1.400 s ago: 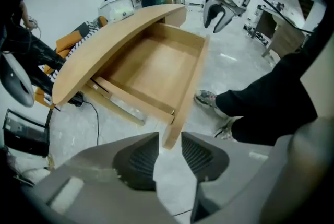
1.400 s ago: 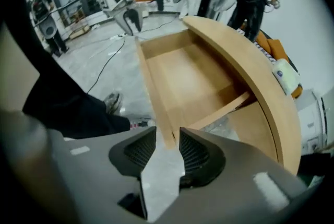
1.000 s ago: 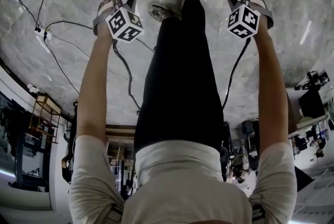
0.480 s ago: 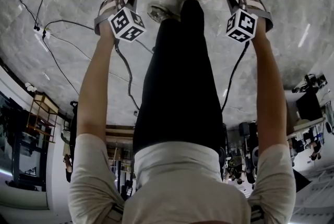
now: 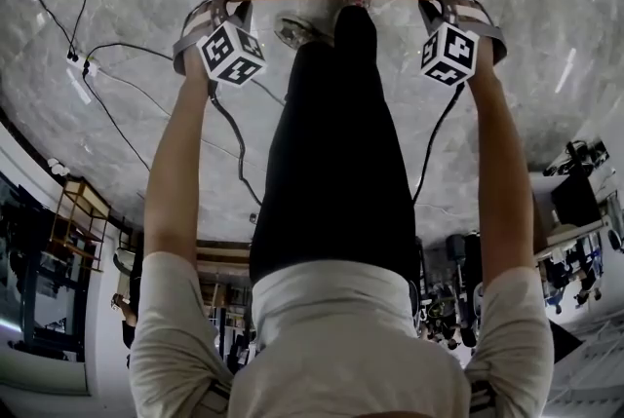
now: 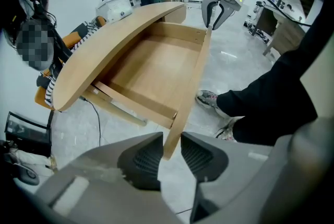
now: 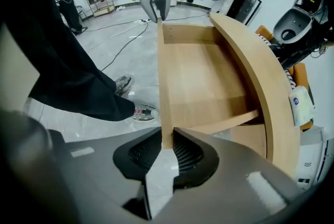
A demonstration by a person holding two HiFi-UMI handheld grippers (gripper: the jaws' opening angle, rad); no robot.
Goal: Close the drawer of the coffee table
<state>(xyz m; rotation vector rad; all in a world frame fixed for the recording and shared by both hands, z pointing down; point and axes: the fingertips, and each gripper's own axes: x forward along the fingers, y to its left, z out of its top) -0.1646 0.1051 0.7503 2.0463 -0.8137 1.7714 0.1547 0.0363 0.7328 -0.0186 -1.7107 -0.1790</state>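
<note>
Wooden and pale, the drawer point(image 6: 151, 69) is standing pulled well out from under the curved tabletop point(image 6: 104, 45), its inside lying bare. Its front panel point(image 7: 166, 87) is running between both tools. The right gripper point(image 7: 168, 150) is clamping one end of it, its jaws having just been closing, and both pads are now pressing on the wood. The left gripper point(image 6: 171, 152) is straddling the other end, its jaws having been narrowing a little yet standing apart, a gap showing beside one pad.

By my reading, the grasping step is finishing and the push is not yet beginning. The next move is calling for both hands driving the panel evenly toward the table, so the drawer is not skewing on its runner point(image 6: 112, 105).

In the head view the person's trousers point(image 5: 336, 143) are covering much of the scene, the drawer's far part is being cut off at the top edge, and the pads are not showing there.
</note>
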